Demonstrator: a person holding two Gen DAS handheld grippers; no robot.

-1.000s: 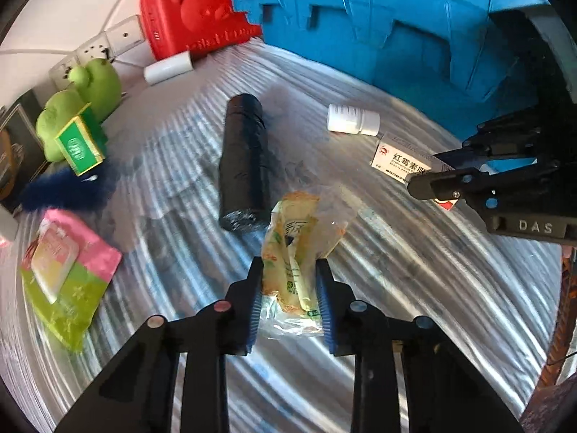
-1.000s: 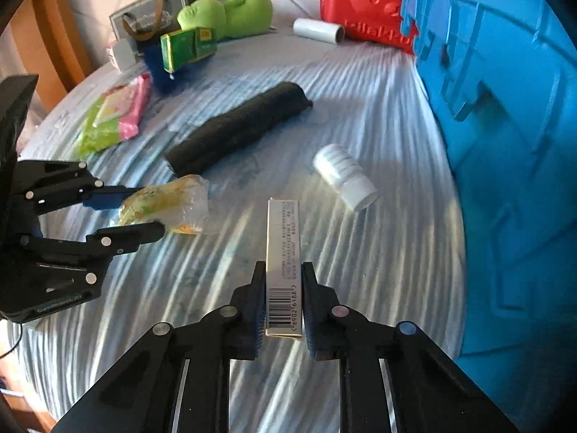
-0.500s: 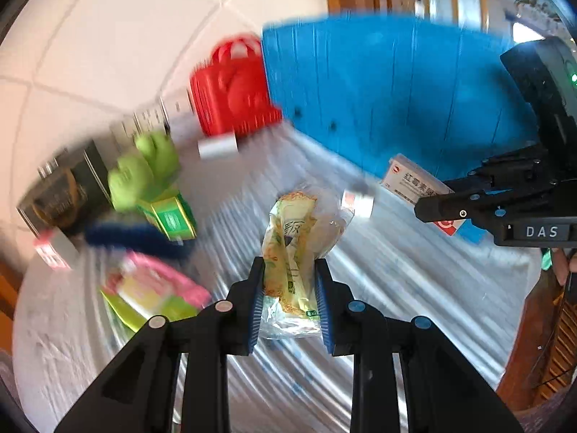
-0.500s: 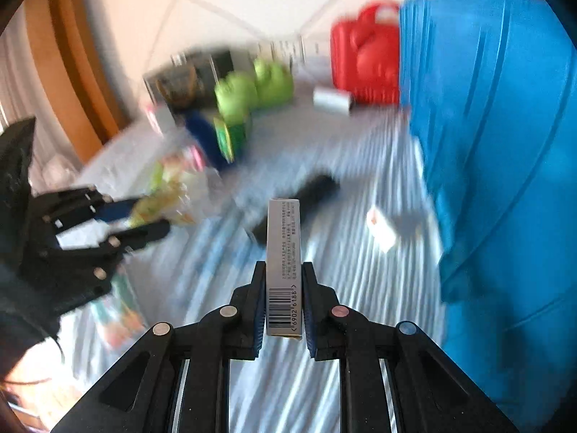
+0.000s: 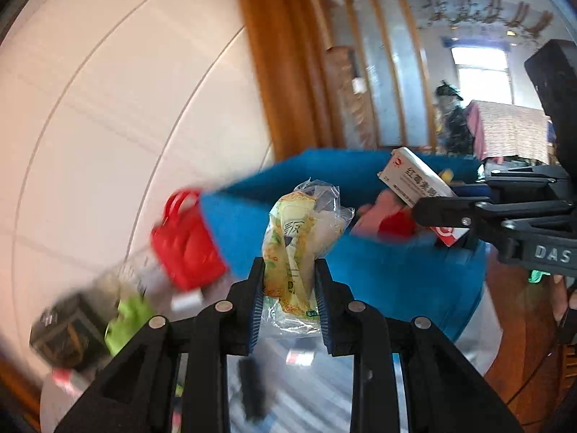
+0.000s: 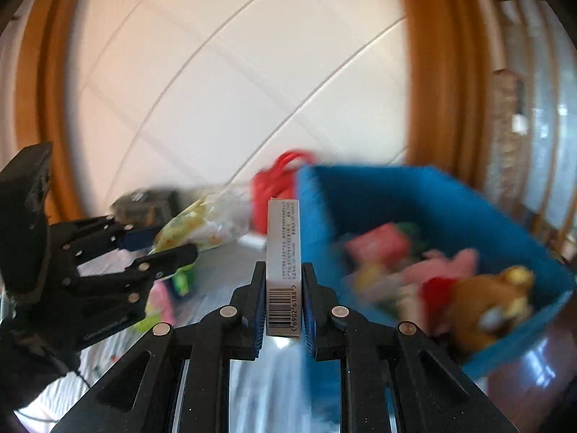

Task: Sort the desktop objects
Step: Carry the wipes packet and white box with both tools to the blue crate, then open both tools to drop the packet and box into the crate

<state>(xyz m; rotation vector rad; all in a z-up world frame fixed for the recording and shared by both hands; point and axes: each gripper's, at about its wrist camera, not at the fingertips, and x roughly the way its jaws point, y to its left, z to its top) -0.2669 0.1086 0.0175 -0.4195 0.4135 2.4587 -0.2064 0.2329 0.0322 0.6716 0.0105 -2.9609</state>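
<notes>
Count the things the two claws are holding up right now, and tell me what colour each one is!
Yellow-green: 1, the snack packet in the left claw.
White and red: 1, the medicine box in the right claw.
Total: 2 things held, both lifted near the blue bin.

Crinkly glossy clear-plastic snack bag (image 5: 299, 249) between matt black plastic left-gripper fingers (image 5: 252, 299) | smooth cardboard box (image 6: 283, 267) | fuzzy blue fabric bin (image 6: 425, 195) ahead
</notes>
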